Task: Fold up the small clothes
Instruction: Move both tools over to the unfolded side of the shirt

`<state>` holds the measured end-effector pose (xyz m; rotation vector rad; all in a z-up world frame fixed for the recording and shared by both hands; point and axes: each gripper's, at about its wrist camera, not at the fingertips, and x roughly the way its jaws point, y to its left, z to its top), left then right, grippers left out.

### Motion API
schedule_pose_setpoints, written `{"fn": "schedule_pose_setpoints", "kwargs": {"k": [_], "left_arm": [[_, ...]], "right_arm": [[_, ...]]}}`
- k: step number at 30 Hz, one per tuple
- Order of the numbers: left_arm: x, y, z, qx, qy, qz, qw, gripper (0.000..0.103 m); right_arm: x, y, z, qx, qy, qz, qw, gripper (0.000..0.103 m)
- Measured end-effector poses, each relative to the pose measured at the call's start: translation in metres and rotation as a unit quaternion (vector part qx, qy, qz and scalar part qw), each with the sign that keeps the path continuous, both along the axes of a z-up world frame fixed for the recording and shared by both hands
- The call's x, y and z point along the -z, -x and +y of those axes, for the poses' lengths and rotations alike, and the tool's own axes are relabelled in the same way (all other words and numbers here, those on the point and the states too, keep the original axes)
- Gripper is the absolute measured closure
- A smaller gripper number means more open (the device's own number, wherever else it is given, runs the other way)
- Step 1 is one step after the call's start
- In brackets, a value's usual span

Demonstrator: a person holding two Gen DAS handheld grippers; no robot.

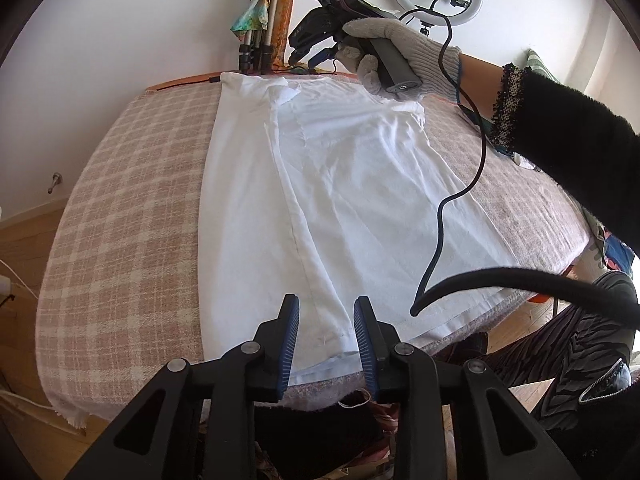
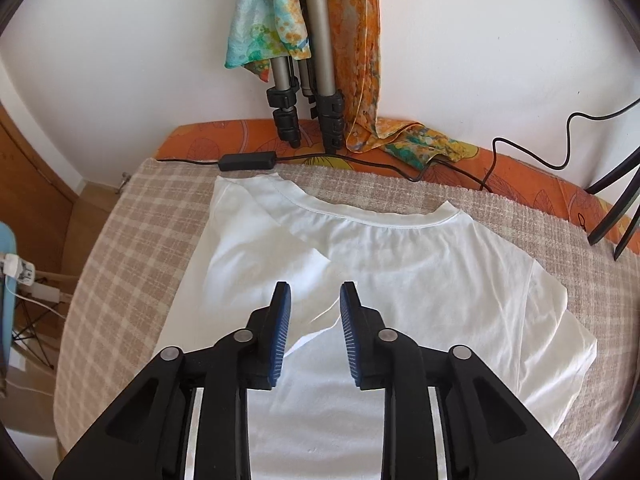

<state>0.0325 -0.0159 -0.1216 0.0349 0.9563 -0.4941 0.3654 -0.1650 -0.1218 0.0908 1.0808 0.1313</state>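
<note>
1. the left tool hangs over the near hem end of the white t-shirt, its two blue-padded fingers standing apart with cloth showing between them; whether they touch the cloth cannot be told.
2. the right tool is over the upper middle of the shirt, a little short of the neckline, its fingers also spread apart and gripping nothing.
3. in the left wrist view the right tool shows as a dark body at the far collar end, held in a grey knit-gloved hand, with a black cable trailing from it across the shirt.
4. the shirt lies flat on a pink-and-cream checked blanket covering the table, reaching almost from the far edge to the near edge.
5. it is plain white and lightly creased; one long side is already folded inward, making a straight lengthwise crease, while the other short sleeve lies spread out flat.
6. its long axis runs from the near edge toward the wall, collar at the far end and hem nearest the left tool.
7. beyond the collar stand tripod legs draped with an orange patterned scarf.
</note>
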Motion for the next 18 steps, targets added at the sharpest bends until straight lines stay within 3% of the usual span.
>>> {"fn": "schedule_pose_setpoints", "kwargs": {"k": [8,11,18], "left_arm": [[-0.01,0.017,-0.007,-0.014,-0.037,-0.035,0.9986,0.075],[-0.014,0.024,-0.023,-0.003,-0.052,-0.056,0.9971,0.075],[-0.017,0.035,-0.069,0.035,-0.051,-0.067,0.9958,0.075]], "right_arm": [[-0.054,0.046,-0.037,0.001,-0.032,-0.046,0.998,0.072],[-0.075,0.066,-0.061,0.006,-0.039,-0.057,0.998,0.067],[-0.114,0.111,-0.13,0.027,-0.028,-0.077,0.996,0.066]]}}
